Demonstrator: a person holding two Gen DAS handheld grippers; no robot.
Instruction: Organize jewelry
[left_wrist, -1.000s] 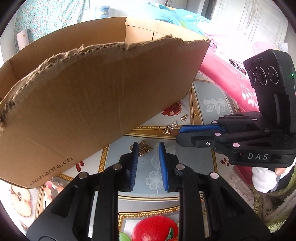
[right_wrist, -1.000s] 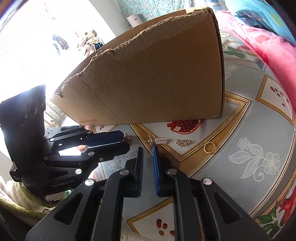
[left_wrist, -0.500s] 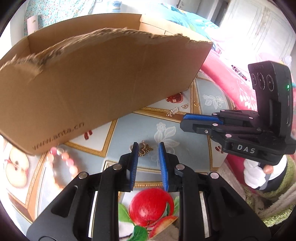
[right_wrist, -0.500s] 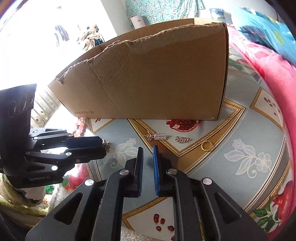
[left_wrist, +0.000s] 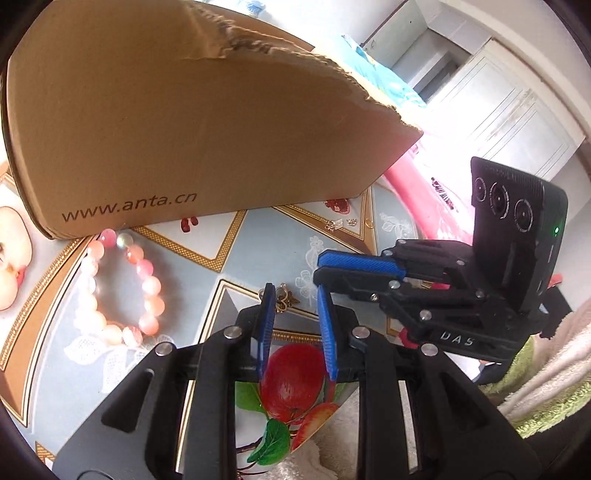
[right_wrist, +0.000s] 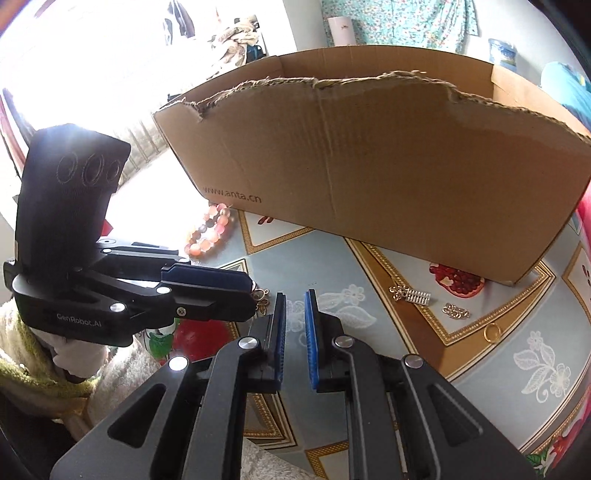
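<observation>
Lettering on the cardboard box (left_wrist: 207, 122) reads "www.anta.cn" along its lower front wall; the box stands on the counter (right_wrist: 480, 373), ahead of both tools. The left hand-held gripper (left_wrist: 293, 291) carries "GenRobot.AI" on its body in the right wrist view, and the right hand-held gripper (right_wrist: 294, 297) shows "DAS" in the left wrist view. The left one's blue pads stand narrowly apart, holding nothing; a small gold charm (left_wrist: 285, 298) lies on the counter just past its tips, next to the left pad. A pink bead bracelet (left_wrist: 122, 284) lies to its left, touching the box's foot. The right one's pads are also narrowly apart and hold nothing. Ahead and to its right lie a silver comb-like clip (right_wrist: 415, 295), a small chain link piece (right_wrist: 457, 311) and a gold ring (right_wrist: 492, 333).
</observation>
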